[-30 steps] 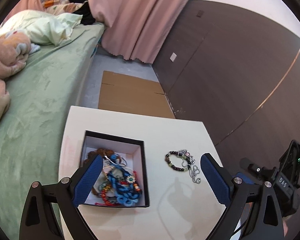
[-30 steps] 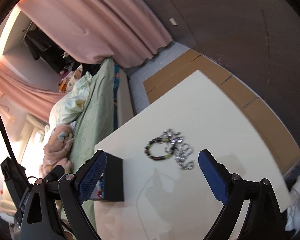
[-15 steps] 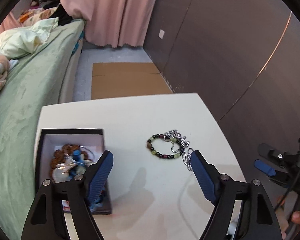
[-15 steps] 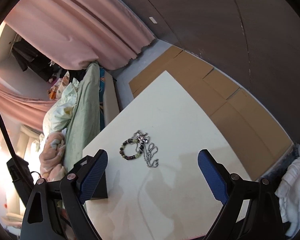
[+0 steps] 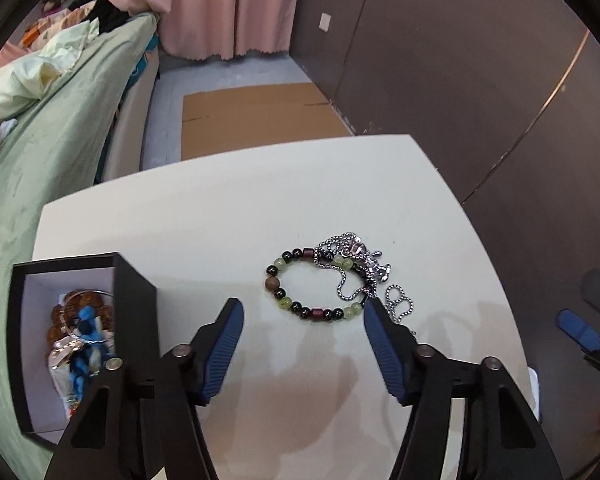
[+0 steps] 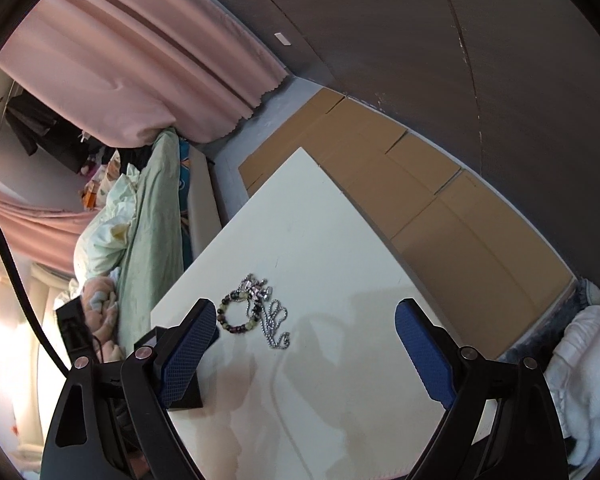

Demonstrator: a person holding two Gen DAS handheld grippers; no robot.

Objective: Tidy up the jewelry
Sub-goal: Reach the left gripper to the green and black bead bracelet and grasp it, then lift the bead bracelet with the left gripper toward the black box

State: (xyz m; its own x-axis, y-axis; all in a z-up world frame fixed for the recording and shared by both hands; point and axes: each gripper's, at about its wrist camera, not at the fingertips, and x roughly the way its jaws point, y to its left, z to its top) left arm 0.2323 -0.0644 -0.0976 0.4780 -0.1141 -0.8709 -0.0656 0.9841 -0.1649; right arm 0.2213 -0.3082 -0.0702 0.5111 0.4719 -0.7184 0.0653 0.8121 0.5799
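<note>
The left gripper [image 5: 302,312] hangs over the bracelet [image 5: 314,286], jaws closing but gripping nothing yet, seemingly lining up a pick for the box [image 5: 134,280] at left. The right gripper [image 6: 304,318] waits spread, empty.

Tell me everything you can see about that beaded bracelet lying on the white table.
The beaded bracelet is a closed loop of round beads: pale green, glossy black, one brown, plus dark red barrel-shaped ones. It lies flat on the white table, to the right of the black box and apart from it. A silver chain drapes across its right side. No gripper touches it.
</note>
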